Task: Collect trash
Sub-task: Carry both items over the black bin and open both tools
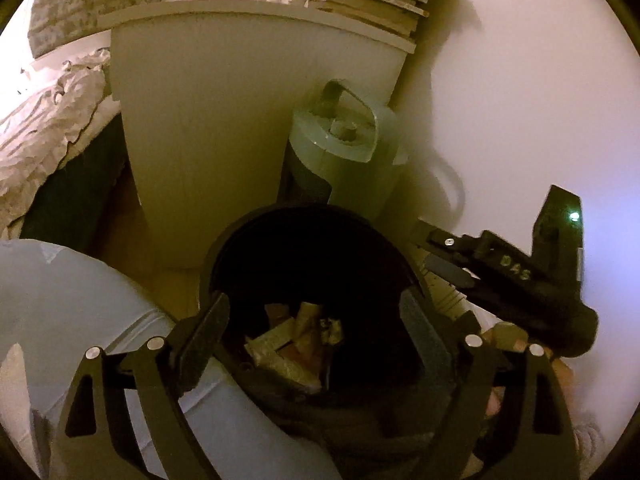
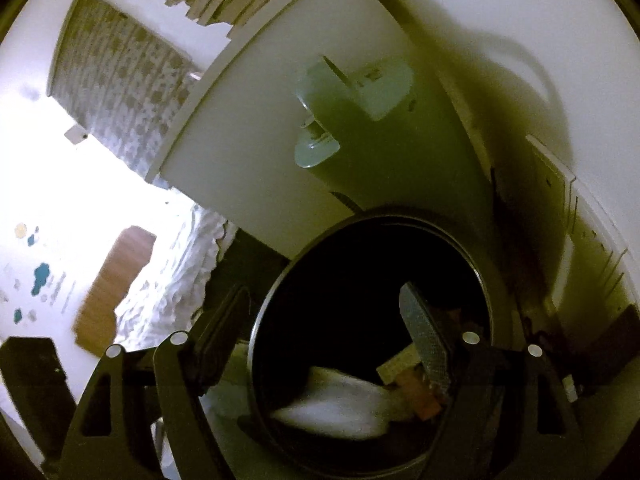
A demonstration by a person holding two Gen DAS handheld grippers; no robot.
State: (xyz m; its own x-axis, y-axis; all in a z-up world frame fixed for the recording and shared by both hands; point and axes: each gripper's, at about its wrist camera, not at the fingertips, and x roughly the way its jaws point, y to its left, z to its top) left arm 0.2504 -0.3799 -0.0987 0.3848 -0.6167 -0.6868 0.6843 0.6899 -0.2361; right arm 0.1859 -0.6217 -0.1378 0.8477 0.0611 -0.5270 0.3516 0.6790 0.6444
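Now both hand-held grippers, left (image 1: 312, 328) and right (image 2: 328, 320), hang spread wide and empty over the dark bin (image 1: 280, 224), trash (image 1: 292, 340) inside.

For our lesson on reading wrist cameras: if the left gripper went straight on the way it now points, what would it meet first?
Probably the trash inside the black bin: the open left gripper aims into its mouth, nothing between. Depth is unclear.

Floor (image 1: 176, 292): wood-toned, dim; black round bin (image 1: 248, 232) stands on it w/ paper scraps inside; pale cabinet (image 1: 240, 120) just behind bin; grey-green appliance w/ handle (image 1: 344, 148) beside cabinet, by wall; bed (image 1: 48, 128) at left w/ rumpled white bedding.
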